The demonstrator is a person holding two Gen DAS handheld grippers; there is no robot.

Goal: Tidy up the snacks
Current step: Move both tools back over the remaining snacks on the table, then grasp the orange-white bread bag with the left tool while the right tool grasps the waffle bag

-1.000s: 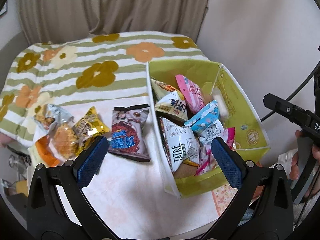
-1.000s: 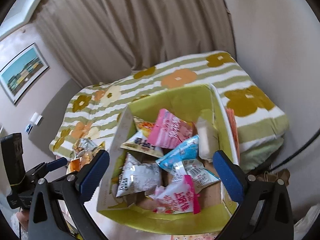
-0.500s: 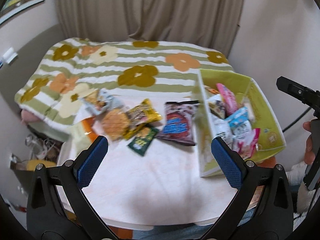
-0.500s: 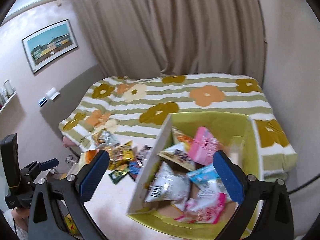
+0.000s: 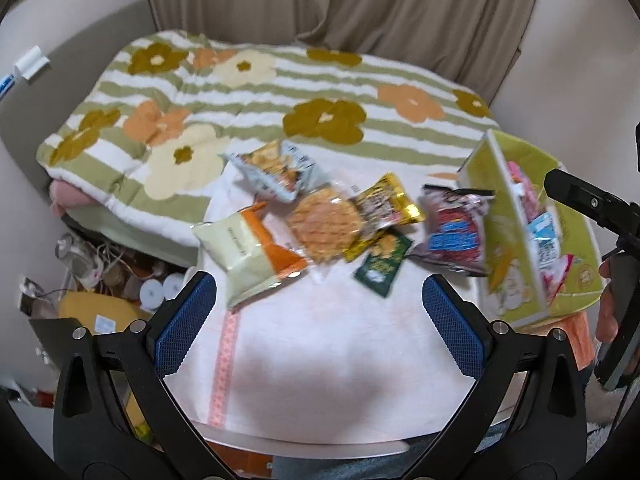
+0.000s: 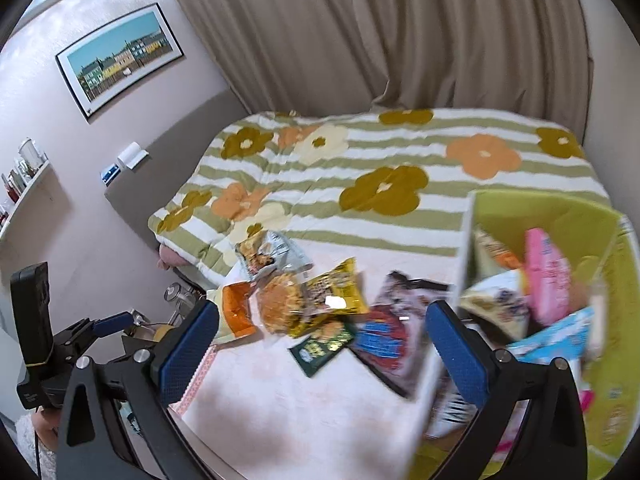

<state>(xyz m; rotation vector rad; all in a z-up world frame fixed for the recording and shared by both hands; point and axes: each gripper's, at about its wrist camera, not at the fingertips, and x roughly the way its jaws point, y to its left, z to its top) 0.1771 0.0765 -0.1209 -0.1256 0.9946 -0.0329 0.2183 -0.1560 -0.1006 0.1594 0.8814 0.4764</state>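
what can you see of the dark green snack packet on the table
The dark green snack packet is small, flat and glossy, with yellow print and a pale round mark near its lower end. It lies tilted on the pale tablecloth, its upper end tucked under the yellow packet. Its lettering is too blurred to read. Neither hand-held gripper touches it.

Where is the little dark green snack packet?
The dark green packet lies on the white table, in front of the yellow packet and left of the red-and-blue bag. It is outside the green box.
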